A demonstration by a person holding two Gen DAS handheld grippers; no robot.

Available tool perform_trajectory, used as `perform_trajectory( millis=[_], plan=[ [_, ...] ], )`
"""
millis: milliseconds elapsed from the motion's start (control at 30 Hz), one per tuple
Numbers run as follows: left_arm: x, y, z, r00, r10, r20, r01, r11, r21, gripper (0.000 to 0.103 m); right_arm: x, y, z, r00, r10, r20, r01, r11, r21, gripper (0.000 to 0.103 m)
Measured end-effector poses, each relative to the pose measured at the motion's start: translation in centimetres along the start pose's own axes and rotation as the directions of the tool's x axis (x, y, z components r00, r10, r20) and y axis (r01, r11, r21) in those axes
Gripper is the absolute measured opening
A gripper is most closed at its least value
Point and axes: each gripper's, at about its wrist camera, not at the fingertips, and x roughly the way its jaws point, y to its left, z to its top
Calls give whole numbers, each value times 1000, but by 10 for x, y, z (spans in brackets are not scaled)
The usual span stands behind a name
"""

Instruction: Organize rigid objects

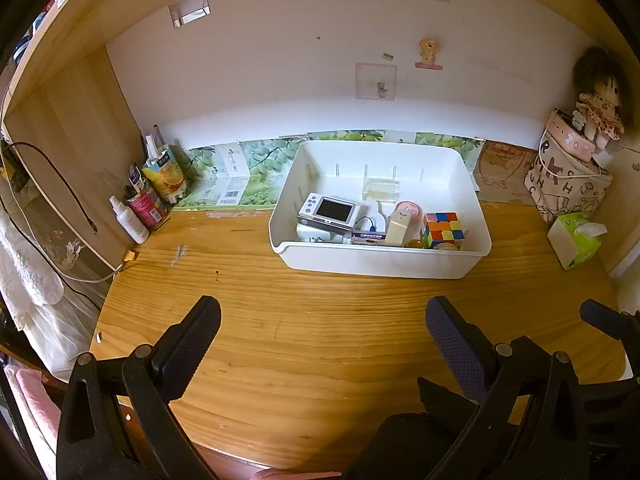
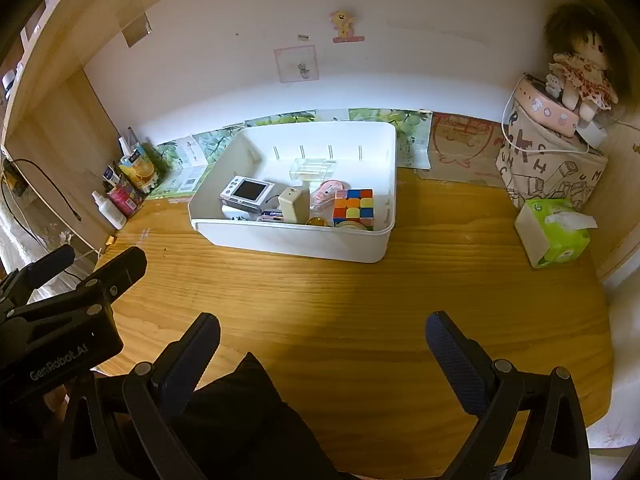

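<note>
We see a white bin (image 1: 380,258) standing on the wooden worktop (image 1: 320,340), toward the back wall, and the task's things lie inside it along its near wall. From left to right there are a small white device with a dark screen (image 1: 328,211), a cream box (image 1: 401,229) standing upright, and a colour cube (image 1: 445,229) at the near right corner. A clear plastic piece (image 2: 313,169) sits further back on the bin floor, and a pink item (image 2: 326,192) shows behind the cream box.

Our left gripper (image 1: 322,318) hangs over bare worktop in front of the bin, its fingers (image 1: 200,332) spread wide with nothing between them. Our right gripper (image 2: 322,332) is likewise released, fingers (image 2: 448,344) wide apart and empty, well short of the bin. In the right wrist view the left gripper's black body shows at the left edge.

Off to the right we find a green tissue box (image 2: 554,232) on the worktop, and behind it a printed bag (image 2: 552,168) with a doll (image 2: 580,68) on top. At the left corner stand a white spray bottle (image 1: 130,220) and some small packets (image 1: 164,176).
</note>
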Motion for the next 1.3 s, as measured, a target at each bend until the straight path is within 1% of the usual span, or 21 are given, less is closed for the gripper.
perform_trajectory(
  millis=[633,1300],
  plan=[
    [0,-3,0,1000,-20,10,20,1000,18,102,1,-1,0,1000,-4,-2,4,1000,1,103],
    [-1,-4,1,1000,-24,12,24,999,22,102,1,-2,1,1000,-6,-1,6,1000,-1,103]
  ],
)
